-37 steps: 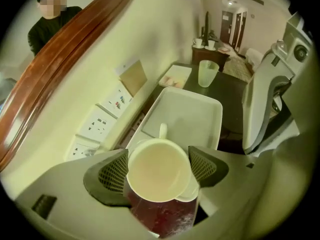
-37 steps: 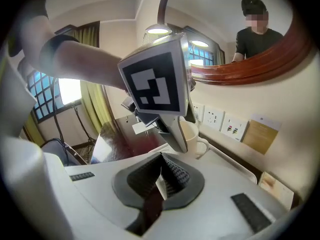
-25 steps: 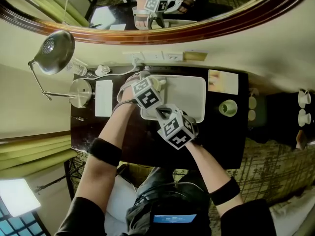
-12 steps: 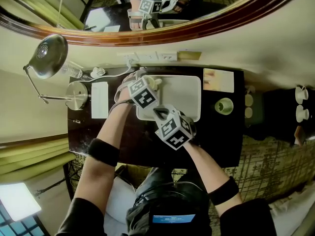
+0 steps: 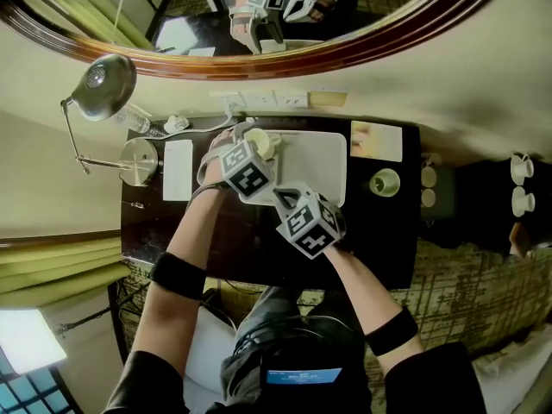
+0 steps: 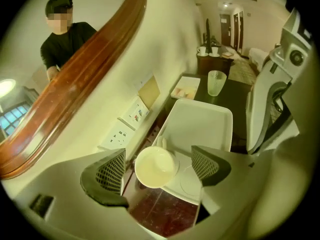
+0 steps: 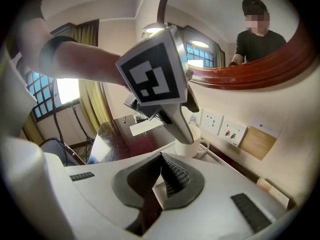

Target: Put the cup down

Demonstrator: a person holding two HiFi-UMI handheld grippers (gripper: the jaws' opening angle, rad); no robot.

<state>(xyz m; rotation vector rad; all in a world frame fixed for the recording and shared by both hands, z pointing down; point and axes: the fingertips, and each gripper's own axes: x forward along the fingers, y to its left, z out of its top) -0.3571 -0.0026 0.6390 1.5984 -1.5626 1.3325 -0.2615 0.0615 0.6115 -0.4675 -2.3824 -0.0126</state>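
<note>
a dark glossy wooden desk (image 5: 259, 241) stands against a cream wall, under a mirror with a curved brown wooden frame (image 5: 345, 48). a row of wall sockets (image 5: 259, 100) sits just above the desk's back edge. a white rectangular tray (image 5: 323, 158) lies on the desk, and the white cup (image 6: 156, 167) stands upright on the tray's corner nearest the sockets, its handle towards the wall.

the left gripper (image 6: 160, 165) hangs above the cup. its jaws have just been opening and now stand wide, the cup between them with both pads clear of it. the right gripper (image 7: 162, 176) hovers beside the tray, its jaws pressed together with nothing in them.

a metal desk lamp (image 5: 103, 80) and a white sheet (image 5: 178, 169) lie on the left gripper's side of the tray, a pale green tumbler (image 5: 385, 182) on the other side. green curtains (image 5: 60, 266) and patterned carpet (image 5: 483, 274) surround the desk.
</note>
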